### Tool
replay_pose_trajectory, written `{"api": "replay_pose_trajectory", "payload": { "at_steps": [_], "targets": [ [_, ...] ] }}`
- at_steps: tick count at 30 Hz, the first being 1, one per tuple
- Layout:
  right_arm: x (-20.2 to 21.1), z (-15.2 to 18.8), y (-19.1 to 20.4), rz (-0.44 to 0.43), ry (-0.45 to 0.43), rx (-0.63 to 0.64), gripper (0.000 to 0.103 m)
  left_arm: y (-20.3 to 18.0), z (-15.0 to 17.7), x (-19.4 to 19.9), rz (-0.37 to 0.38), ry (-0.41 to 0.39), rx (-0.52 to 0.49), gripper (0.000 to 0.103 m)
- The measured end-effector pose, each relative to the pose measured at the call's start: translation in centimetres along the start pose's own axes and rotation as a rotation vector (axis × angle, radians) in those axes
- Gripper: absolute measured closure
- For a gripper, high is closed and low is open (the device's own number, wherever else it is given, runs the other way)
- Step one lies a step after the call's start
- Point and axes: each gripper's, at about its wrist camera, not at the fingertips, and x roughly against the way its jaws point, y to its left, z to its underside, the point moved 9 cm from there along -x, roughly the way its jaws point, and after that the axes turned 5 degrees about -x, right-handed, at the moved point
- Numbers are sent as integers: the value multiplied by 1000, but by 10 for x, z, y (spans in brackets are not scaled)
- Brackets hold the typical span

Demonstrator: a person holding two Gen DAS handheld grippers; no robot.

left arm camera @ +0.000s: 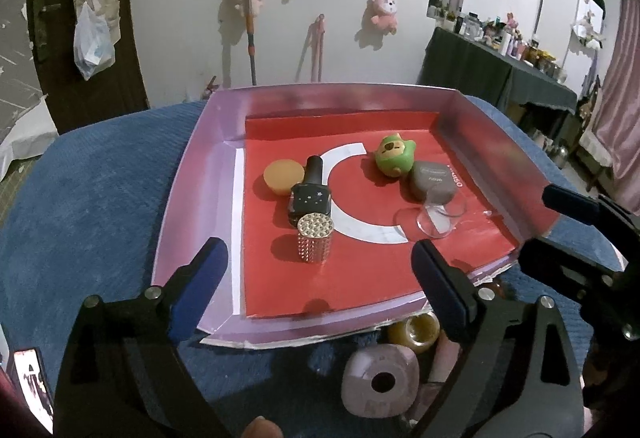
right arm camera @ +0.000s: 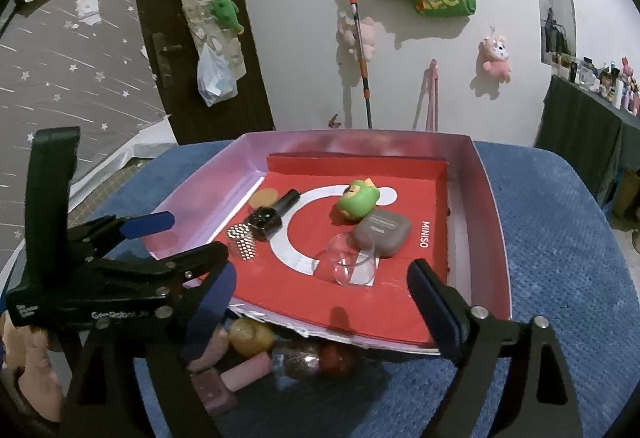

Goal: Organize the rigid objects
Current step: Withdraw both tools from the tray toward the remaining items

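A shallow cardboard tray [left arm camera: 192, 174] with glossy lilac walls and a red paper lining is set on a nubbly blue cloth [left arm camera: 92, 206]. Six rigid things are gathered inside it. On the left side a faceted silver cylinder [left arm camera: 315, 238], studded all over, stands upright; just behind it lies a black square bottle [left arm camera: 310, 194] with a round neck, and a smooth orange cup-shaped piece [left arm camera: 283, 176] is seen touching that neck. On the right side a rounded green figurine [left arm camera: 394, 156] sits against a matte grey pebble-shaped case [left arm camera: 434, 182], and a clear glass cup [left arm camera: 438, 216] lies tipped on its side in front of the case. The middle of the lining between the two clusters is left bare, as is the strip along the near wall, whose edge is torn.

The left gripper [left arm camera: 320, 270] is held above the near edge with its blue-padded jaws spread wide, nothing between them. The right gripper [right arm camera: 320, 290] is likewise spread wide and holds nothing. Below the near edge, a yellow jar [right arm camera: 250, 336], a pink block [right arm camera: 246, 372] and other small items are left on the cloth.
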Motion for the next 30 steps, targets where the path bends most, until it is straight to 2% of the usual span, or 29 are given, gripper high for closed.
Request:
{"api": "replay_pose_trajectory", "payload": {
  "at_steps": [5,10,17,22,30],
  "targets": [
    [12,0,8,-15,-23,16,0,3,2,10,-18,-24,5,4],
    [24,1,14,-32,-41,13,0,8,6,21,-34,-44,27,0],
    [38,8,18,-41,-57,7,0,12,14,35,-19,-57,65,0],
    [46,13,18,-43,-67,-9,0,10,20,47,-40,-84,53,0],
    [56,25,16,-46,-74,-26,0,6,35,55,-2,-77,78,0]
  ]
}}
